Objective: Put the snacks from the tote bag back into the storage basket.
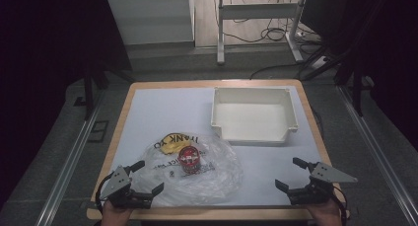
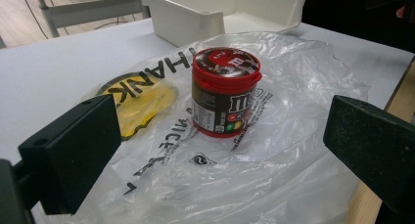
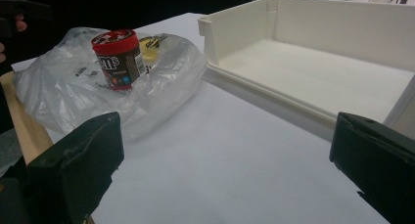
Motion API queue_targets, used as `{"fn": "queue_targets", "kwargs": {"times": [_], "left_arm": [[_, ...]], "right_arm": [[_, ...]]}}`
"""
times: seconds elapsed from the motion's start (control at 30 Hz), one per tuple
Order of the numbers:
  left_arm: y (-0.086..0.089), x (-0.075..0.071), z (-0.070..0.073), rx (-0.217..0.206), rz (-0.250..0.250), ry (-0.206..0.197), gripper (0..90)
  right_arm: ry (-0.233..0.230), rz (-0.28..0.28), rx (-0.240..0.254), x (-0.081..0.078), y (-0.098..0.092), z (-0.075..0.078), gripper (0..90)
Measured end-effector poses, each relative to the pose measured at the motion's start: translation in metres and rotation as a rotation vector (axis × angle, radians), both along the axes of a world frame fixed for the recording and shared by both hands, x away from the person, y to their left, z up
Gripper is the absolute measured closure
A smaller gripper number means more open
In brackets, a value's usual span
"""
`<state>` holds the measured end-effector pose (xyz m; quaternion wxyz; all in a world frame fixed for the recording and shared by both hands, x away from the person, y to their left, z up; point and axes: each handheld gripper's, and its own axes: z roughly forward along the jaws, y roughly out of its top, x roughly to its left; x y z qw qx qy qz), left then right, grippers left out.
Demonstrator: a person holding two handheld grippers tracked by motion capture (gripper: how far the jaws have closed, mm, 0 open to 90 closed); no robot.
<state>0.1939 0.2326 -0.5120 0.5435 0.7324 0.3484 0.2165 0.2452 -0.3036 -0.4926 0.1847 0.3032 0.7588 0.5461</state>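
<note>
A red-lidded candy tub (image 1: 188,159) (image 2: 224,93) (image 3: 117,58) stands upright on a crumpled clear plastic bag (image 1: 202,179) (image 2: 274,150) (image 3: 63,94) with black lettering and a yellow mark. My left gripper (image 1: 140,177) (image 2: 220,160) is open at the bag's near left edge, its jaws wide apart with the tub some way ahead. My right gripper (image 1: 292,172) (image 3: 225,160) is open near the table's front right, above bare white surface. An empty white tray (image 1: 254,137) (image 2: 186,23) (image 3: 274,94) sits beyond it.
The white mat (image 1: 162,112) covers a wooden table (image 1: 217,213). The tray's low front wall faces the right gripper. Beyond the table's far edge stand a white frame's legs (image 1: 220,33) and loose cables on the floor.
</note>
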Motion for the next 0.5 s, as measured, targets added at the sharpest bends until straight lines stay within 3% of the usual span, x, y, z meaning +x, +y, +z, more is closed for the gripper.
{"fn": "queue_targets", "kwargs": {"times": [0.5], "left_arm": [[-0.0003,-0.0005,0.0003,0.000,0.000,-0.007,0.5]], "right_arm": [[0.002,-0.006,-0.008,-0.0005,0.0017,-0.0004,0.0]]}}
